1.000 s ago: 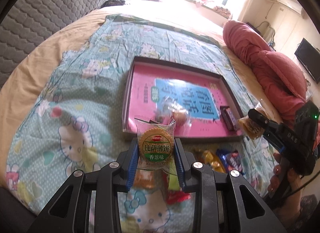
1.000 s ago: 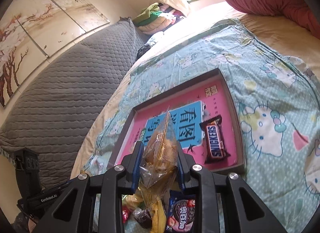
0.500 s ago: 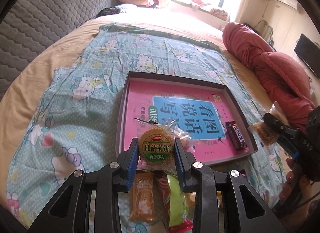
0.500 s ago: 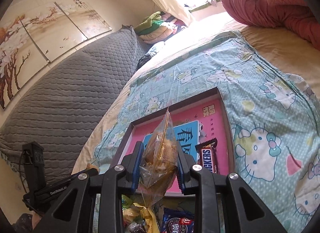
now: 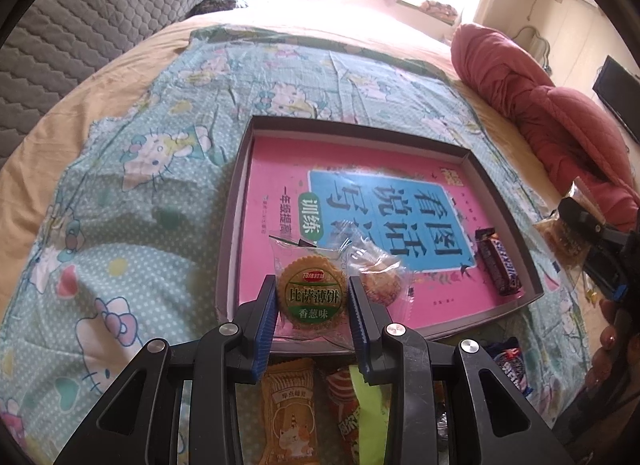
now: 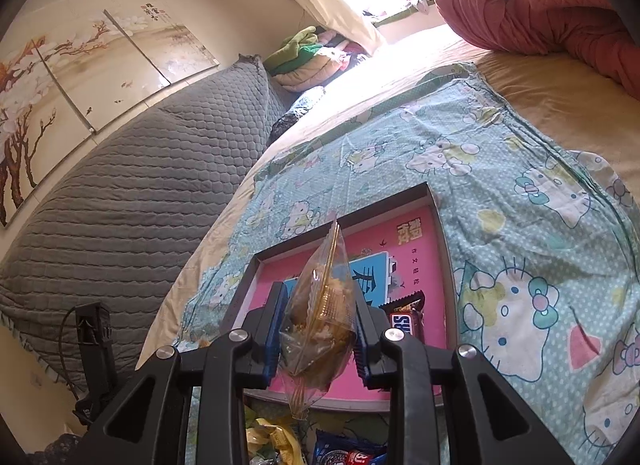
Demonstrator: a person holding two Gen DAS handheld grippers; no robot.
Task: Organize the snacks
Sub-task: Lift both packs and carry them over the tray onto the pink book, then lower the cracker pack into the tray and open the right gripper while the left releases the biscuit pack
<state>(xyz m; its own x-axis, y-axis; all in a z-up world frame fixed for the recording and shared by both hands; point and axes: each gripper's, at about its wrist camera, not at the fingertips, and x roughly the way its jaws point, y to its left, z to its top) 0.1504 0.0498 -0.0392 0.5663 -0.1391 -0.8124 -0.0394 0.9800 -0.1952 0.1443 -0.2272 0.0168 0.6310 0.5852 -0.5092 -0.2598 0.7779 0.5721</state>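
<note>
Two grippers hang over a bed [image 5: 132, 49] whose tan sheet carries a teal cartoon-cat cloth [image 5: 120, 193]. A grey quilted headboard [image 6: 132, 185] backs the bed, and a bundled red quilt [image 5: 532, 113] lies along the bed's right edge in the left wrist view.

On the cloth, toward its near edge, sits a shallow dark-rimmed tray [image 5: 234, 201] with a pink and blue printed floor. Against the tray's right rim lies a chocolate bar [image 5: 498, 263] in a dark wrapper. Near the tray's front edge lies a clear-wrapped cookie [image 5: 380, 279], just beside the left gripper's right finger.

Off the tray, between its front rim and the cloth's near edge, loose snacks are heaped: an orange packet [image 5: 286, 409], a green and red packet [image 5: 360, 405] and a blue cookie pack [image 6: 348, 451].

The left gripper [image 5: 312, 305] pinches a round cracker packet [image 5: 312, 293] with a green label, its blue pads pressing both sides, above the tray's front edge. The right gripper [image 6: 318, 329] is clamped narrowly on a clear bag of golden pastry [image 6: 320, 313], held edge-on over the tray's front right part; in the left wrist view that bag [image 5: 560, 233] hangs beyond the tray's right rim, with a person's fingers [image 5: 610, 329] on the handle below.
</note>
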